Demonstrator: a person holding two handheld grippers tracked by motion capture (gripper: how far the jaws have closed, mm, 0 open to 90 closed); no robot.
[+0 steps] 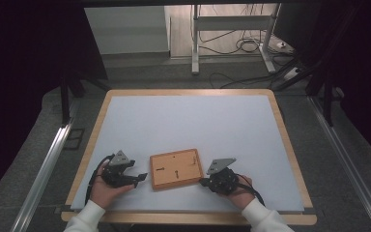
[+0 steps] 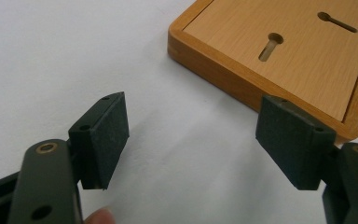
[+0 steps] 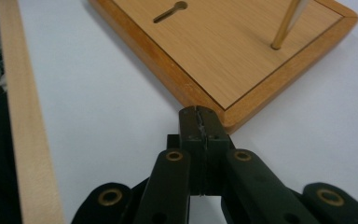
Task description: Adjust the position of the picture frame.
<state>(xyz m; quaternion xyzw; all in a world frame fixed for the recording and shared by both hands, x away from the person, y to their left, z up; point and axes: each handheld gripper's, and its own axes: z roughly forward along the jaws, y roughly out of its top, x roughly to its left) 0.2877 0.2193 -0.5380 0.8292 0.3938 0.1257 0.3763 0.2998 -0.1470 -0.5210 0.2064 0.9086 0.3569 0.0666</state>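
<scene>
A flat wooden board point(image 1: 176, 169) with a raised rim lies on the white mat near the front edge, between my two grippers. It has keyhole slots point(image 2: 270, 45) cut into its face, and a thin brass peg point(image 3: 286, 23) stands upright in it. My left gripper point(image 1: 142, 177) sits just left of the board, open; its pads point(image 2: 105, 140) stand wide apart over bare mat, the board's edge point(image 2: 242, 79) beside the right one. My right gripper point(image 1: 204, 182) is at the board's front right corner, shut on nothing, its tip point(image 3: 199, 122) against that corner point(image 3: 233, 114).
The white mat point(image 1: 188, 121) covers a wooden-rimmed table point(image 1: 96, 125); its wooden edge point(image 3: 21, 116) runs close along the left of the right gripper view. Beyond the table stand a desk frame point(image 1: 195, 43) and cables point(image 1: 241, 46) on the floor.
</scene>
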